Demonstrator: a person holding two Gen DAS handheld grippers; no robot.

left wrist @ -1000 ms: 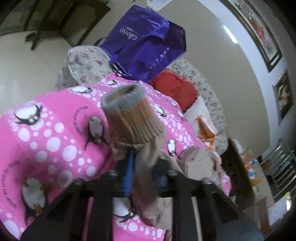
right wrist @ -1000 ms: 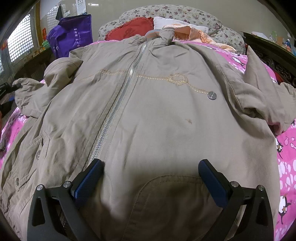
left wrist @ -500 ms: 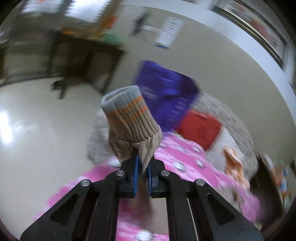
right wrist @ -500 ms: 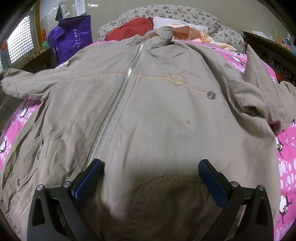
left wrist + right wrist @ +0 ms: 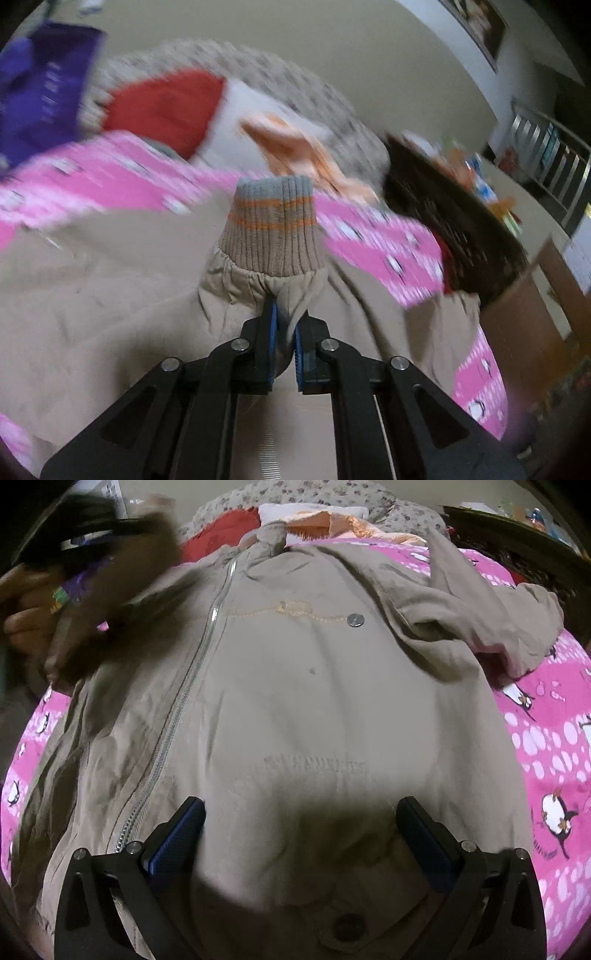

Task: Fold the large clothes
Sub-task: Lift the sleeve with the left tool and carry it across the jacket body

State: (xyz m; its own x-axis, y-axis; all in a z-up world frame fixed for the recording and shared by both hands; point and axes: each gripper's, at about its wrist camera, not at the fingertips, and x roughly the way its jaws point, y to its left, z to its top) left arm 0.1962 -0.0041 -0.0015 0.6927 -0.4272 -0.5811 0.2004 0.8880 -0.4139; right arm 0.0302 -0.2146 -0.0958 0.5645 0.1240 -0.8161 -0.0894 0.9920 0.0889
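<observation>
Your left gripper point(image 5: 283, 325) is clamped tight on the sleeve point(image 5: 266, 291) of the beige jacket point(image 5: 295, 709), its blue pads pinching the gathered cloth just below the ribbed cuff point(image 5: 273, 229), which stands up beyond the fingertips with its grey rim and orange stripes. Below and around that sleeve you see the jacket's body, spread over the pink penguin blanket point(image 5: 110, 184); the background there is blurred.

Your right gripper point(image 5: 301, 834) is gaping wide, nothing between the pads, and it hangs over the near part of the jacket's front. The zipper point(image 5: 177, 716) runs away from just beside the left-hand finger up toward the collar point(image 5: 271, 539) at the far end. The jacket lies front-up, filling the middle of the bed, with its other sleeve point(image 5: 491, 616) bunched at the far right on the blanket. At the far left of that view your left hand point(image 5: 26, 602) shows as a dark blur, carrying the lifted sleeve above the jacket's left shoulder. A red pillow point(image 5: 166, 107) sits beyond the collar.
</observation>
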